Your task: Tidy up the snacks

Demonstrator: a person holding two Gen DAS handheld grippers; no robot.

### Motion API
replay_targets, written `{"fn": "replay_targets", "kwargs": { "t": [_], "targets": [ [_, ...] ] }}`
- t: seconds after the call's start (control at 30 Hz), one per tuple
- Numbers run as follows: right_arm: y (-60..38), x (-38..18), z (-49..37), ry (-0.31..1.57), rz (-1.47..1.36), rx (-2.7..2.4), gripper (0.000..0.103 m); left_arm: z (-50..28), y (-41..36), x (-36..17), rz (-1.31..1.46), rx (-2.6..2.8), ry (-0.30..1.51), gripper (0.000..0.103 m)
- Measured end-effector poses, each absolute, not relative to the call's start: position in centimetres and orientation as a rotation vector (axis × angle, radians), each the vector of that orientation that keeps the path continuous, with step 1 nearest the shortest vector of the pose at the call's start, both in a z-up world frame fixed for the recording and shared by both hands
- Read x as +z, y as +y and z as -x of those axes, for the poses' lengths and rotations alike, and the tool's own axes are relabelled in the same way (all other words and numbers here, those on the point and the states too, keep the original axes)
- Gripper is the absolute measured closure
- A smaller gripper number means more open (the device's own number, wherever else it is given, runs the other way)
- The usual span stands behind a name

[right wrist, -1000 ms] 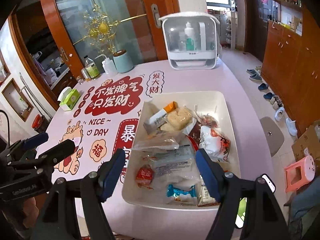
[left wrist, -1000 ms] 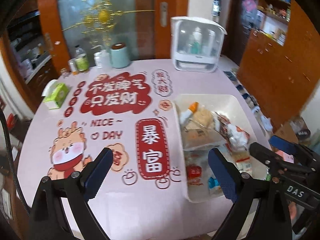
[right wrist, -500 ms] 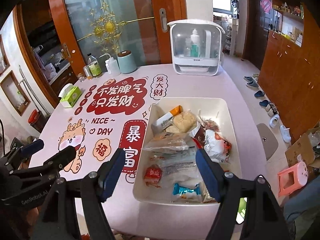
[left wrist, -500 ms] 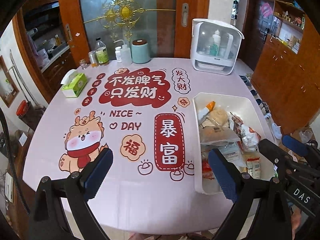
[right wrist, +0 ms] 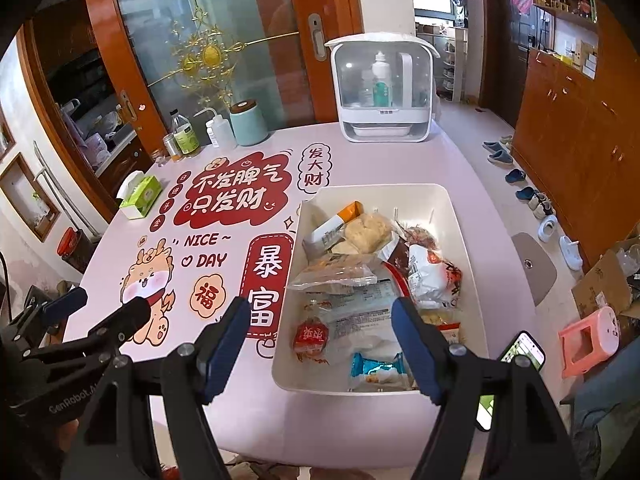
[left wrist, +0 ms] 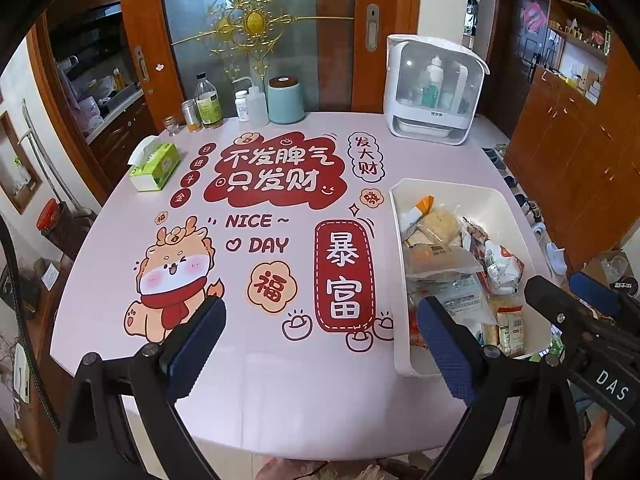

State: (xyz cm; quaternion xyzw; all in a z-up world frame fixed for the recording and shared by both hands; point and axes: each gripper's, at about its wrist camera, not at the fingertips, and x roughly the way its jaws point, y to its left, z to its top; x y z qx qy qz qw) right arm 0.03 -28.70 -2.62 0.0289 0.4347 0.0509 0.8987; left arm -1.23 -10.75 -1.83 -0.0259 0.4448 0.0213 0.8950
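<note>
A white rectangular bin (right wrist: 452,216) full of wrapped snacks sits on the right side of the pink table; it also shows in the left wrist view (left wrist: 444,190). Among the snacks are a red round-wrapped one (right wrist: 310,336), a blue-wrapped one (right wrist: 378,366) and a clear bag (right wrist: 334,272). My right gripper (right wrist: 320,336) is open and empty, hovering above the bin's near end. My left gripper (left wrist: 320,340) is open and empty, above the table's near edge left of the bin. Each gripper shows in the other's view, the left (right wrist: 100,316) and the right (left wrist: 572,300).
At the table's far edge stand a white dispenser cabinet (left wrist: 434,88), a teal canister (left wrist: 286,100), bottles (left wrist: 208,102) and a green tissue box (left wrist: 154,166). Wooden cabinets (right wrist: 580,128) line the right wall, with shoes (right wrist: 516,176) on the floor. A phone (right wrist: 524,350) lies at the table's right corner.
Both grippers have pulled back and risen, so more of the table and room shows. The bin and snacks have not moved. Both jaws stay open.
</note>
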Motion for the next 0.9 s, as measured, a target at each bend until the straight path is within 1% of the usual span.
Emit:
{"fn": "replay_targets", "kwargs": {
  "t": [0.5, 0.9],
  "targets": [
    [-28.1, -2.7, 0.5, 0.914, -0.043, 0.081, 0.029, 1.5, -10.9, -1.9, 0.051, 0.035, 0.935, 0.007],
    [-27.7, -3.1, -0.5, 0.933, -0.038, 0.055, 0.029, -0.1, -10.9, -2.7, 0.034, 0.017, 0.970, 0.007]
  ]
}}
